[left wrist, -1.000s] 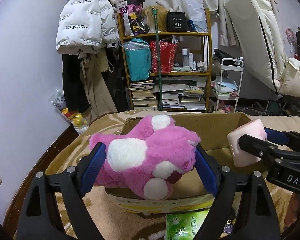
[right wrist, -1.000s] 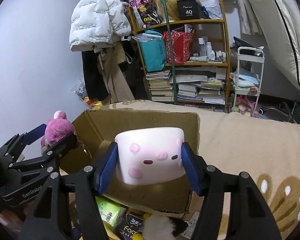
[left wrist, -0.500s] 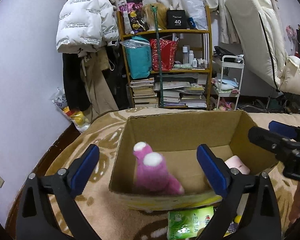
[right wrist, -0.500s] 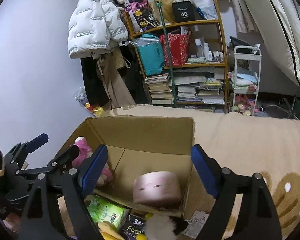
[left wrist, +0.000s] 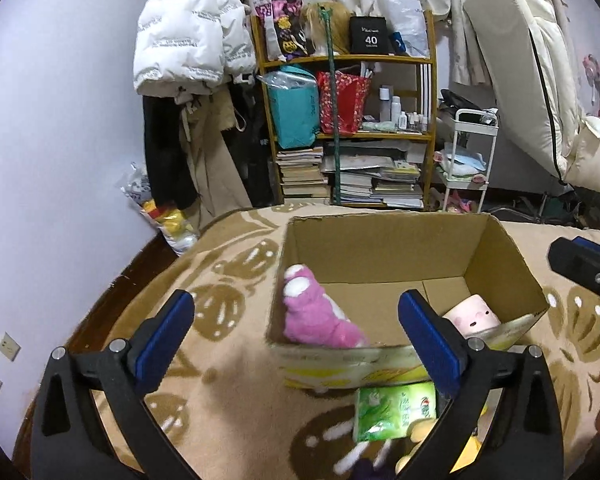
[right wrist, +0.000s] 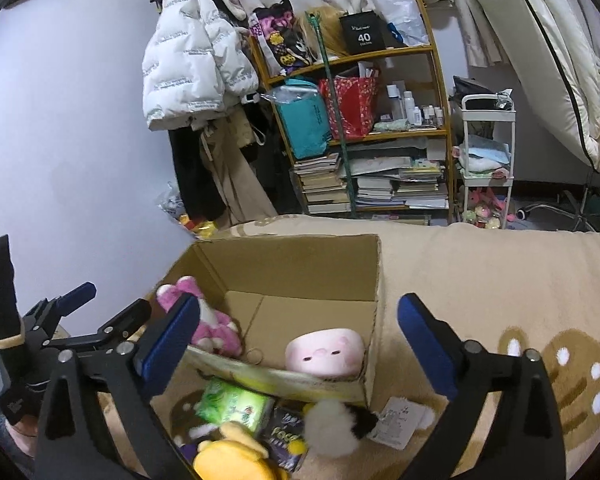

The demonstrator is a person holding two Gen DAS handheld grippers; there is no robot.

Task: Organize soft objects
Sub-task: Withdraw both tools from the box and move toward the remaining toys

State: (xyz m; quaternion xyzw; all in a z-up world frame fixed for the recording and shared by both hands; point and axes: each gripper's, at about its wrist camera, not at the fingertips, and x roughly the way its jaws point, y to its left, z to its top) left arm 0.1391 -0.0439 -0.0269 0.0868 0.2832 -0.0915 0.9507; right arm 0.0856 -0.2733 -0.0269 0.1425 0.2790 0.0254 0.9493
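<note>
Two handheld black grippers with blue finger pads, both spread wide with nothing between the fingers. The left gripper [left wrist: 292, 332] points forward and slightly down, its two black arms rising from the bottom corners of its own view. The right gripper [right wrist: 298, 330] is posed the same way in its own view. From the right wrist view, the left gripper appears at the lower left, angled up and to the right. From the left wrist view, one blue-tipped finger [left wrist: 584, 262] of the right gripper enters at the right edge.
</note>
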